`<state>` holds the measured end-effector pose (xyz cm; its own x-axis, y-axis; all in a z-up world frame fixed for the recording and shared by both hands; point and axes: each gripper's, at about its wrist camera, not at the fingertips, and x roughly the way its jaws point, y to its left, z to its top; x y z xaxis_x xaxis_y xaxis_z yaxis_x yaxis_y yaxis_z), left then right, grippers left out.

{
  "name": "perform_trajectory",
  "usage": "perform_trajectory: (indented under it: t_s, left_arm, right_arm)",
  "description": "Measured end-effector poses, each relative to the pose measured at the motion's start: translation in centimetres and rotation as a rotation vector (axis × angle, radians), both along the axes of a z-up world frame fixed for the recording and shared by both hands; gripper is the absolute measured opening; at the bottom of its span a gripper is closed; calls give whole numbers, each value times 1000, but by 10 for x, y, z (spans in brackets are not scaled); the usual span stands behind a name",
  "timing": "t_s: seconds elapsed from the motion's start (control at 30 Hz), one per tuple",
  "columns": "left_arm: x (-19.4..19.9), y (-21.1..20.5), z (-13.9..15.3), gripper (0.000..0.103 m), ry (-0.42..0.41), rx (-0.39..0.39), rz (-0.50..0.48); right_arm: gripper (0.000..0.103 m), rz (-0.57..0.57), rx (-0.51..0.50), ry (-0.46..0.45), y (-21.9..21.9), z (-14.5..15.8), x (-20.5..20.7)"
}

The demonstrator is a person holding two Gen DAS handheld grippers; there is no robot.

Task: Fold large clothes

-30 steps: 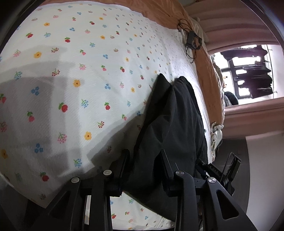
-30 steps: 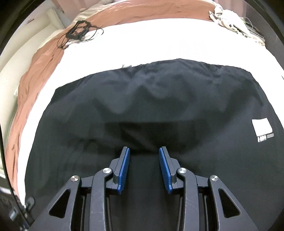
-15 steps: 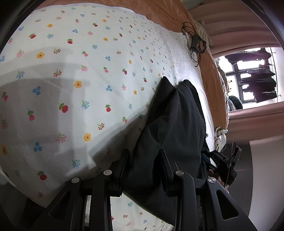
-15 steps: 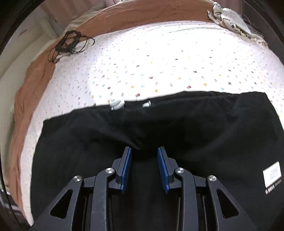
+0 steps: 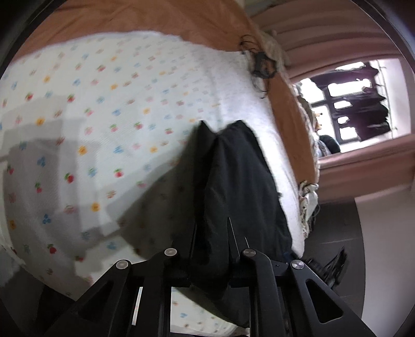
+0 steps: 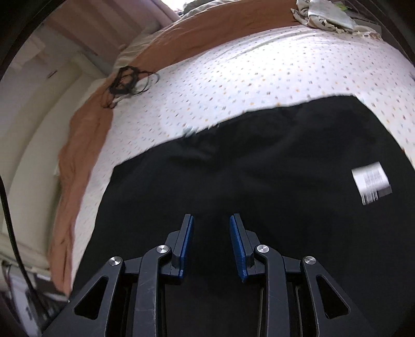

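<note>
A: Black fabric, the garment (image 6: pixel 259 181), is lying spread across the near half of the bed. Its far edge is running slantwise over the floral sheet (image 6: pixel 272 72), slightly rumpled near the middle. A white printed label (image 6: pixel 371 181) is showing toward its right side.

B: Left gripper (image 5: pixel 211 233) is closing its jaws on a raised fold of the same garment (image 5: pixel 233 181); cloth is filling the gap between the fingers and the pads are pinching it. That fold is standing up like a ridge, running away toward the bed's far side.

A: Right gripper (image 6: pixel 211 225) is hovering over the flat cloth with its blue pads (image 6: pixel 237 243) apart, nothing clamped between them.

B: Open room: bare sheet is stretching wide to the left of the ridge in the left wrist view, shadows falling across it. Beyond the garment's far edge, more free sheet.

A: Orange-brown blanket (image 6: pixel 85 134) is bordering the sheet. A tangle of black cable (image 6: pixel 127 80) is sitting on that border, well apart from the garment.

B: Crumpled pale cloth (image 6: pixel 324 15) at the far corner. A window (image 5: pixel 352 109) is glowing behind the bed; frames are motion-blurred.
</note>
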<state>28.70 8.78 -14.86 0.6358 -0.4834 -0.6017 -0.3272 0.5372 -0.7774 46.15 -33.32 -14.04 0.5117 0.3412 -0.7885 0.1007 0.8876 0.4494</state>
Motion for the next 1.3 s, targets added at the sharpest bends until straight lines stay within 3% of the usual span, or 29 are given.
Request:
perform_trajectory:
  t_s: [0.4, 0.87, 1.13, 1.3]
  left_arm:
    - [10, -29, 61, 16, -132, 15, -80]
    - [19, -94, 119, 16, -270, 85, -236]
    - [19, -144, 140, 16, -319, 138, -337]
    - [20, -176, 152, 15, -343, 171, -400]
  right_arm:
    - [31, 102, 19, 118, 29, -30, -81]
    - [30, 164, 66, 119, 48, -36, -129]
    - [25, 162, 136, 149, 35, -46, -132]
    - [25, 122, 197, 90, -2, -31, -147]
